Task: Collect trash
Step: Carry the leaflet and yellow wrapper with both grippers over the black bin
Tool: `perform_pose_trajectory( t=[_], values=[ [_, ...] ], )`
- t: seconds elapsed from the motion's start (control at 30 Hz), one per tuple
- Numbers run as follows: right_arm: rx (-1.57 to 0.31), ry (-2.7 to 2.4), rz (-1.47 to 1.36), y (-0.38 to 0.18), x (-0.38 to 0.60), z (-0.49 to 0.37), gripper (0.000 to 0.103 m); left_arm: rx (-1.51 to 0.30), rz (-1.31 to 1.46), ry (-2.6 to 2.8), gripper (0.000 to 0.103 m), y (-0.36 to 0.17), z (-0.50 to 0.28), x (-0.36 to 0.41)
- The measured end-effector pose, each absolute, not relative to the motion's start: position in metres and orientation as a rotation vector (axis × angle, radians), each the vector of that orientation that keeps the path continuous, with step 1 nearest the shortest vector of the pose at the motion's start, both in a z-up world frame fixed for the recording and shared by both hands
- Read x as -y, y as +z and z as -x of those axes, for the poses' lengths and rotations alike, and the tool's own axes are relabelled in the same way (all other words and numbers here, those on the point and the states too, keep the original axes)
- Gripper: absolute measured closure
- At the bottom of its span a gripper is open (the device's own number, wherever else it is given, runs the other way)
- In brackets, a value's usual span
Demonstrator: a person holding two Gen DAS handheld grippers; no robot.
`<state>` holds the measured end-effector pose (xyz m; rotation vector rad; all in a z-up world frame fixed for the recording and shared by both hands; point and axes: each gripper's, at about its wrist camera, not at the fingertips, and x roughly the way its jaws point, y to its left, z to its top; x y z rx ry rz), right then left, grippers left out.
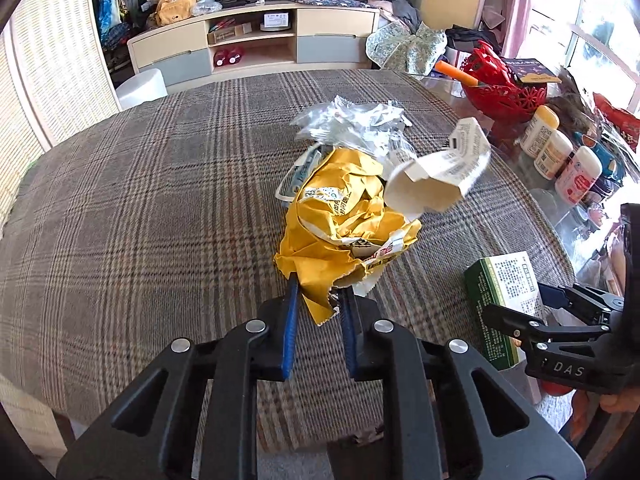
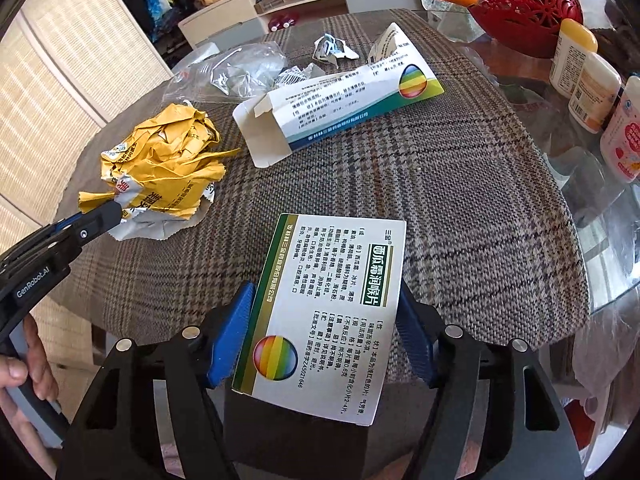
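Left gripper [image 1: 318, 292] pinched near edge of crumpled yellow wrapper [image 1: 344, 220], probably to drag it off plaid cloth [image 1: 160, 200]. Right gripper [image 2: 324, 328] clamped green-edged medicine box [image 2: 320, 300], nearer than wrapper. Opened box [image 2: 332, 108] and clear plastic [image 2: 236, 68] lay beyond wrapper, uncollected.

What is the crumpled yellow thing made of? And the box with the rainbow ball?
The crumpled yellow wrapper looks like matte paper: sharp creases, a torn zigzag edge, maybe a silvery lining. The box with the rainbow ball looks like thin, smooth printed cardboard: flat faces, crisp folded edges.
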<state>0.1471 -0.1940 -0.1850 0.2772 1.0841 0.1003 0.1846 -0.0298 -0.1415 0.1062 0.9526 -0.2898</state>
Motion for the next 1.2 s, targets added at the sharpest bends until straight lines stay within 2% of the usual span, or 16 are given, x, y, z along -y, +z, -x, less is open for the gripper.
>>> perform_pose_trajectory(
  t=[0.67,1.2],
  values=[
    [-1.104,0.158,-0.249,-0.19,0.173,-0.055,0.035,-0.952,-0.041,-0.303,0.087,-0.147,-0.05,0.028],
    [-1.167,0.18,-0.214,-0.227,0.157,-0.007,0.035,-1.006,-0.026,-0.309,0.087,-0.176,0.018,0.02]
  ],
)
